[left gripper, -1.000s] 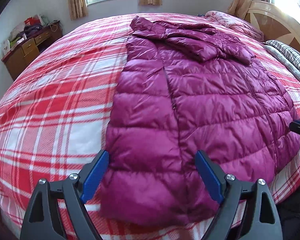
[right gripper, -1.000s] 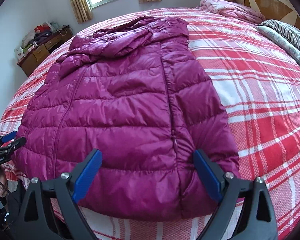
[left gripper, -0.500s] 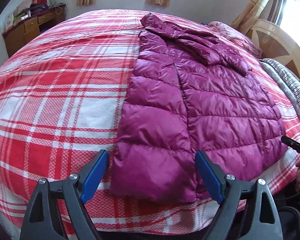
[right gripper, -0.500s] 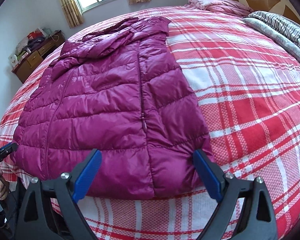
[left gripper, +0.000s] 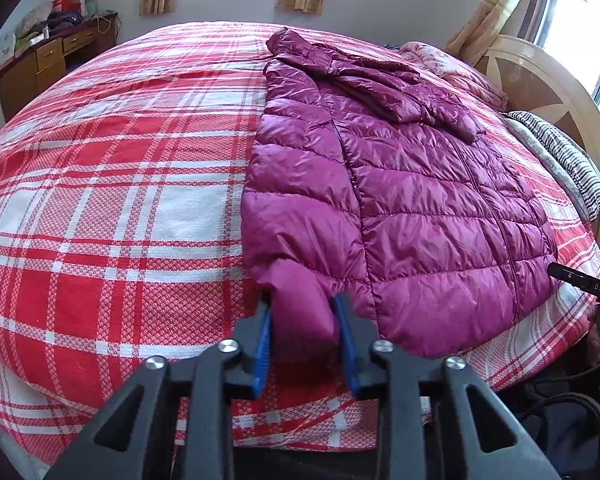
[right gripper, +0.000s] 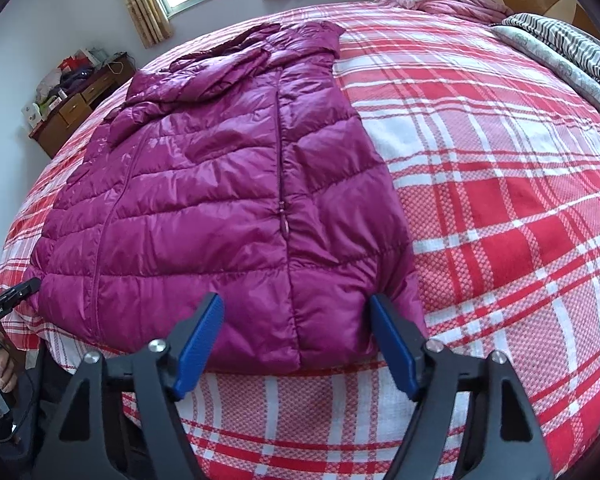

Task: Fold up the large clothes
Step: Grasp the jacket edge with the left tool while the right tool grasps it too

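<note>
Since a second ago both grippers' jaws have just been closing. Left gripper (left gripper: pixel 303 312) went from wide open around the hem corner to narrow, and its blue pads (left gripper: pixel 263 344) now pinch the left hem corner of the magenta puffer jacket (left gripper: pixel 400 184), with fabric bunched between them. Right gripper (right gripper: pixel 296 340) has narrowed only partly; its jaws straddle the right hem corner and the pads look not yet pressed on the fabric. Jacket lies flat on the red plaid bedspread (left gripper: pixel 112 184), hem at the near edge, hood at the far side, one sleeve folded across the chest. Left gripper's tip (right gripper: pixel 12 296) shows at the left edge of the right wrist view.
</note>
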